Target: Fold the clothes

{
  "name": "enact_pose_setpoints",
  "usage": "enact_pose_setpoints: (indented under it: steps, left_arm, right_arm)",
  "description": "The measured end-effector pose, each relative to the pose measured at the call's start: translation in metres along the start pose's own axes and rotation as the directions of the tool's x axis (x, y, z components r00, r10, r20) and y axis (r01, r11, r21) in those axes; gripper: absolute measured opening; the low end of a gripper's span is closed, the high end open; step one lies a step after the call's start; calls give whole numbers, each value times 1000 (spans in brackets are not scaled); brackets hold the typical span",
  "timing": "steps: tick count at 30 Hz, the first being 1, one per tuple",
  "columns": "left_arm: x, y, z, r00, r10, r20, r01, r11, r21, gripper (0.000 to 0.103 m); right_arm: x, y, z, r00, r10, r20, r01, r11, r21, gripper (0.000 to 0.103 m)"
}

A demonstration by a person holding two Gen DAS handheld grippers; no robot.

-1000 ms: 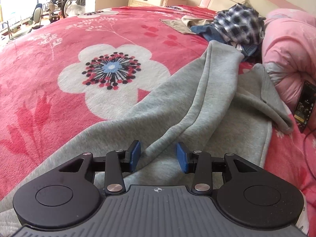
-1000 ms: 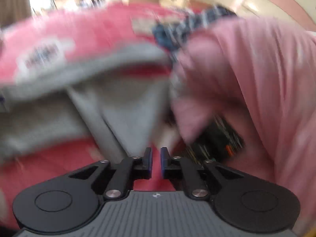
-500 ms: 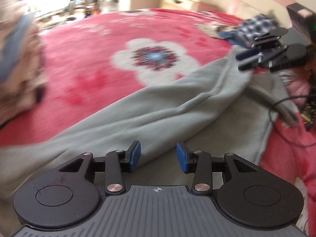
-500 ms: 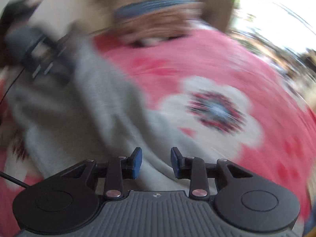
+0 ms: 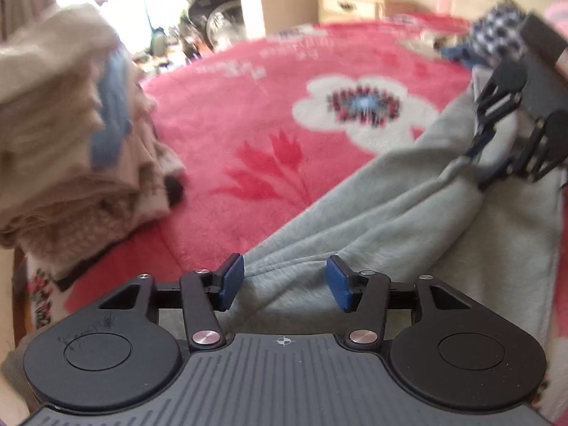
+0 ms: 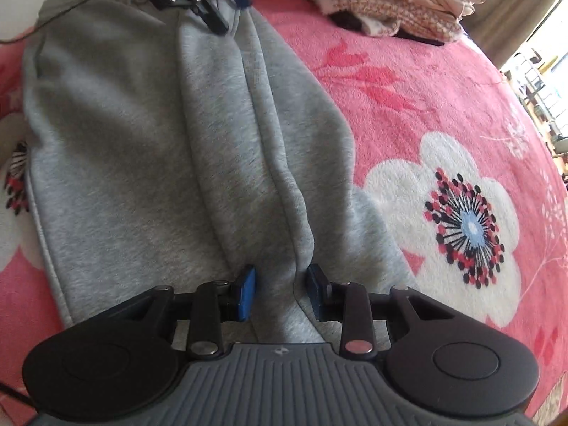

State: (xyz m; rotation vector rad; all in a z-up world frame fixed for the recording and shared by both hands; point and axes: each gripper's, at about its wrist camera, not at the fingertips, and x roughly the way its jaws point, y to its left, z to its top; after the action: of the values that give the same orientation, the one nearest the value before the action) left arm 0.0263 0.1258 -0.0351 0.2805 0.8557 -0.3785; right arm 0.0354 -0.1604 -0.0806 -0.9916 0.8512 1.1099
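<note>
Fleece, grey and thick: one grey fleece garment (image 6: 124, 142) spread flat along a bed, on a pink-red plush blanket (image 6: 408, 71) patterned with big white flowers. Long raised ridge of cloth down the garment's middle, from one end to the other.

Right claw (image 6: 280, 291) pointing steeply down at the near end of that ridge in its own view. Blue pads (image 6: 246, 293) apart, just been closing, the ridge between them; no firm press on the cloth to be seen.

Left claw (image 5: 280, 280) at the opposite end of the garment, low over the cloth. Jaws well apart, just been opening, with a loose grey fold lying between them and untouched by either pad.

Each claw visible in the other's view, facing across the length of the garment.

Stack of folded clothes (image 6: 397, 0), cream, beige and pale blue, on the blanket just beyond the garment's edge near the left claw. Heap of blue-and-white checked cloth (image 5: 497, 32) far off by the pink headboard, blurred. Cream bedside cabinet (image 5: 349, 3) against the wall behind the bed.
</note>
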Motion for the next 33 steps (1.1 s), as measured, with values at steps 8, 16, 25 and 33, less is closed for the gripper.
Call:
enact_pose_setpoints:
  steps: [8, 16, 25, 33]
  left_arm:
    - [5, -5, -20, 998, -53, 24, 53, 998, -14, 18]
    - [-18, -3, -16, 988, 83, 127, -74, 994, -75, 0]
    - [14, 51, 12, 947, 308, 95, -281, 934, -221, 0]
    - [9, 46, 5, 957, 279, 80, -257, 943, -211, 10]
  right_arm:
    - [-55, -2, 6, 988, -126, 94, 120, 990, 69, 7]
    - [-71, -46, 47, 906, -363, 217, 346, 932, 111, 6]
    - [42, -139, 94, 881, -458, 115, 422, 873, 244, 7]
    - [110, -158, 93, 896, -440, 62, 394, 851, 346, 21]
